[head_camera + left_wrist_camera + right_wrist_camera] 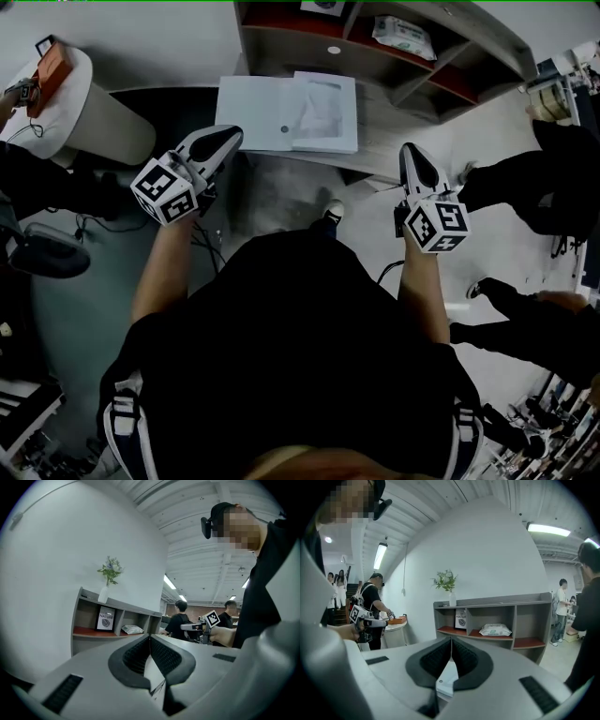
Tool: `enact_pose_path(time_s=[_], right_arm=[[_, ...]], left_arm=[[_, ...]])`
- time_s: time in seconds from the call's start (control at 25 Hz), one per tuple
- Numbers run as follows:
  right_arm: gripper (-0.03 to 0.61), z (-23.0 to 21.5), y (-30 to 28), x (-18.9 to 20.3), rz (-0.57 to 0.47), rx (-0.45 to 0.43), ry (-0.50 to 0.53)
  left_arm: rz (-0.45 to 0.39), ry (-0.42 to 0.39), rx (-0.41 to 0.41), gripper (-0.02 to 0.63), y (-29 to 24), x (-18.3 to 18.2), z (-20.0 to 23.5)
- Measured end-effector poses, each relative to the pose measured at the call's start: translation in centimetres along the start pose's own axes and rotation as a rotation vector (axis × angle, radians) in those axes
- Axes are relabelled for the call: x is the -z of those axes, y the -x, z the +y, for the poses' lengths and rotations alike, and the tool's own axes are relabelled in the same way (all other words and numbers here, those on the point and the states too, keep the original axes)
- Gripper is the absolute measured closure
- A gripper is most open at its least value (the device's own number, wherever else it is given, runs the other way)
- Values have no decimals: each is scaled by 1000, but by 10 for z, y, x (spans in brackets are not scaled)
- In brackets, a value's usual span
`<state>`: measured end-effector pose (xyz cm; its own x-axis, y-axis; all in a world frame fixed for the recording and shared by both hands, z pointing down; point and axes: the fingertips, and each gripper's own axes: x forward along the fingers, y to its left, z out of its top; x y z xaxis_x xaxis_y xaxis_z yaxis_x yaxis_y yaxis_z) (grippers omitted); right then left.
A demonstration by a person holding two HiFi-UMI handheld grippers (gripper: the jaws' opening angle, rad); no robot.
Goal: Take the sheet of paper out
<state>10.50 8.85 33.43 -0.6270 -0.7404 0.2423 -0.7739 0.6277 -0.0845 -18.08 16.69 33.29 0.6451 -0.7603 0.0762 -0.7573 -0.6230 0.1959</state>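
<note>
Jaws together on both tools: the left gripper (150,637) and the right gripper (451,640) each show their pads meeting at the tip with nothing clamped between them. Both point toward a pale bench (380,141) that stands before a grey shelf unit (497,603) with red boards. A white folder (253,112) lies flat on the bench, its long axis running left to right across the head view. The sheet of paper (325,111), faintly printed in grey, covers the folder's right half, with its long side pointing away from the person. Whether it is tucked inside cannot be told. On the shelves are a pack of wipes (495,629) and a framed print (106,619) reading "NATURE".
</note>
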Motion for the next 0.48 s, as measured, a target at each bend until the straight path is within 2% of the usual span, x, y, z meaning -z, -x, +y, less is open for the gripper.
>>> enact_pose_path(time_s=[0.48], right_arm=[[565,-35,-25,8,52,-40,13]], left_arm=[[32,3,-38,589,-38,4,5]])
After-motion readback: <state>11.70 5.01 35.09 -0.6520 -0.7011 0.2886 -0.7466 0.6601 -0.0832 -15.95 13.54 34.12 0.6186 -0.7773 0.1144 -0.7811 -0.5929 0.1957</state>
